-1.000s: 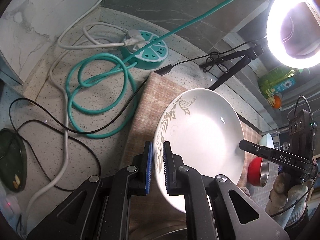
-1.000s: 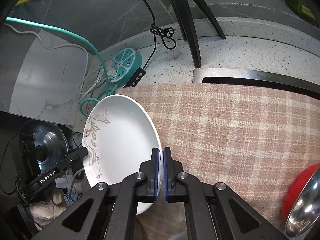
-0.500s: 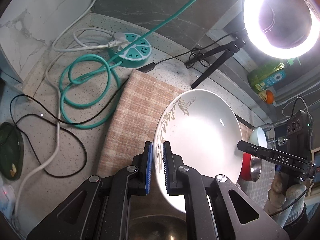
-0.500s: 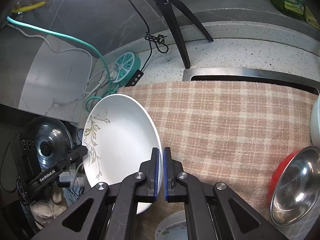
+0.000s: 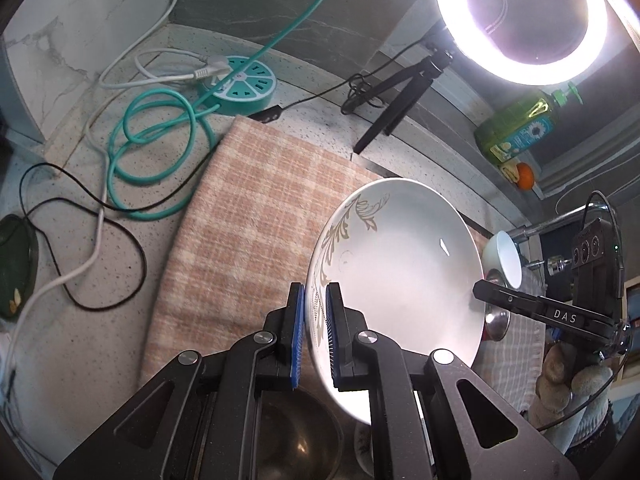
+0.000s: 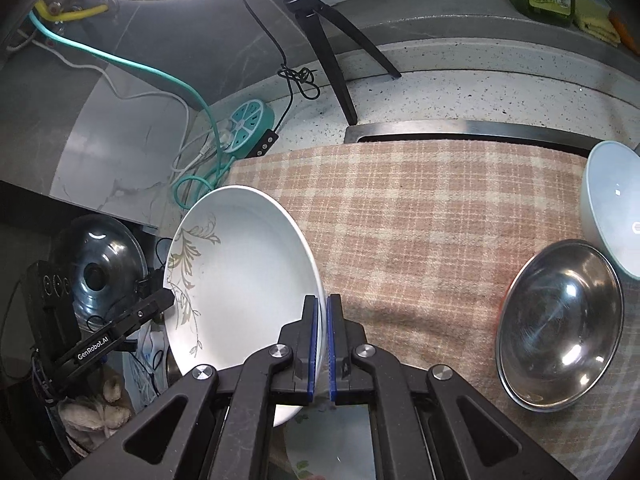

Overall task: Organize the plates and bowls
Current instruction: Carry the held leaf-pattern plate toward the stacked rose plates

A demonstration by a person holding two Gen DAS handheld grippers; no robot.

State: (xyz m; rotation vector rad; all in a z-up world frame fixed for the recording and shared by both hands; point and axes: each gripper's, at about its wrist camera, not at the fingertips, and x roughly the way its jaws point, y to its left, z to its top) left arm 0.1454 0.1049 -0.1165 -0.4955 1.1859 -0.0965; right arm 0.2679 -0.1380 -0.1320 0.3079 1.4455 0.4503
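Both my grippers clamped.
Left gripper point(image 5: 314, 334) and right gripper point(image 6: 323, 346) pinch opposite rims of the plate point(image 5: 400, 280), held off the surface.

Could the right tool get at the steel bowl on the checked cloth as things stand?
Probably not yet. The right tool is shut on the rim of the white plate, shared with the left tool. The steel bowl lies uncovered on the checked cloth to its right, so only the plate occupies it.

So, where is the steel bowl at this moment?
In the right wrist view the steel bowl sits on the checked cloth at the right side, just below the white bowl and apart from the held plate.
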